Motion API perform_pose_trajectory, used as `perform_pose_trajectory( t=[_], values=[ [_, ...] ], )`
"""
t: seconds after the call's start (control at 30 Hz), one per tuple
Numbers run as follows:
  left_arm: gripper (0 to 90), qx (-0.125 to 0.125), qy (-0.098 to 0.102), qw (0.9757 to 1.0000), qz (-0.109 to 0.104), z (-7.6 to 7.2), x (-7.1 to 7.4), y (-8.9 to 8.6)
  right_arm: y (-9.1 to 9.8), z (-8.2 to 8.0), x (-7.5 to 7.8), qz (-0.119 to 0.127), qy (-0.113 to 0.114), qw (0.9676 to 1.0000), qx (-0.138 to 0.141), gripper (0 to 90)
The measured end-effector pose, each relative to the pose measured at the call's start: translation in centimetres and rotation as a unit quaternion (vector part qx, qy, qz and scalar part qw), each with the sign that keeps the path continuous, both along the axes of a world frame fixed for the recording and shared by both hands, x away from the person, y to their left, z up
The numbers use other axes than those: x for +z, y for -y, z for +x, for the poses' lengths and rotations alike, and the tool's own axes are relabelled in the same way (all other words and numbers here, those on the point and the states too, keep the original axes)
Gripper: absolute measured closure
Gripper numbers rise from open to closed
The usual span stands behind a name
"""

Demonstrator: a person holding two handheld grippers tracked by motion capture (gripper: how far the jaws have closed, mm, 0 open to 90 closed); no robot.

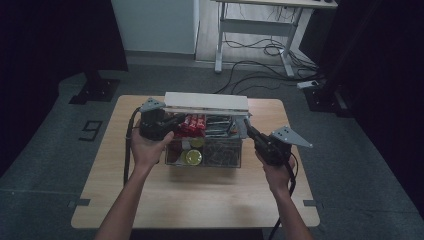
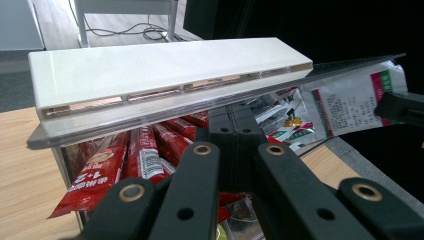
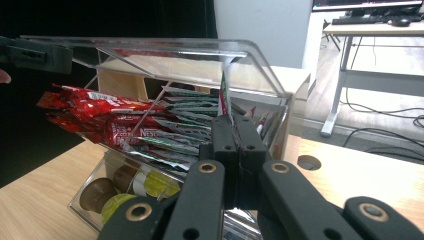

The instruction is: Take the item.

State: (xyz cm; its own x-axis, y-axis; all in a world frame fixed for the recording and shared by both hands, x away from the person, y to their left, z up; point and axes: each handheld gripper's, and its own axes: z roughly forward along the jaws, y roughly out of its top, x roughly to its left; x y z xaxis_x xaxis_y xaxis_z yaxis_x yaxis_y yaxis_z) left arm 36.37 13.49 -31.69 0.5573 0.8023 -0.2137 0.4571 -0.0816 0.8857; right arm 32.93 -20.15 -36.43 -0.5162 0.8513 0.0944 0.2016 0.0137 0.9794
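Fingers of the right gripper (image 3: 234, 131) are pinched on a green-and-white sachet (image 3: 224, 95) above the clear box (image 1: 235, 157) on the counter (image 1: 150, 192). Those of the left gripper (image 2: 234, 122) are pressed together under the box's raised lid (image 2: 165, 75), beside red sachets (image 2: 145, 150).

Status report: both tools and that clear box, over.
Left tool shut on clear lid, propping it. Right tool shut on green-white sachet. Red stick packets crowd the clear box.

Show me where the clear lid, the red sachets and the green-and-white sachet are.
clear lid (image 3: 175, 50), right gripper view, on its raised transparent panel.
red sachets (image 2: 107, 172), left gripper view, on the front red packet.
green-and-white sachet (image 2: 345, 102), left gripper view, on its printed white face.
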Motion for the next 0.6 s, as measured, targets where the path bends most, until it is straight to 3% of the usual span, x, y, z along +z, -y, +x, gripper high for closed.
perform_pose_trajectory(
  t=[0.37,0.6],
  values=[
    [89.9,0.0,-0.001,1.0,0.002,0.0,-0.1,0.1,1.6,-1.5,1.1,0.012,0.028,0.9994,-0.014,89.2],
    [89.9,-0.001,-0.001,1.0,0.003,0.0,-0.1,0.2,2.4,-1.9,1.6,0.018,0.033,0.9992,-0.016,89.2]
  ],
)
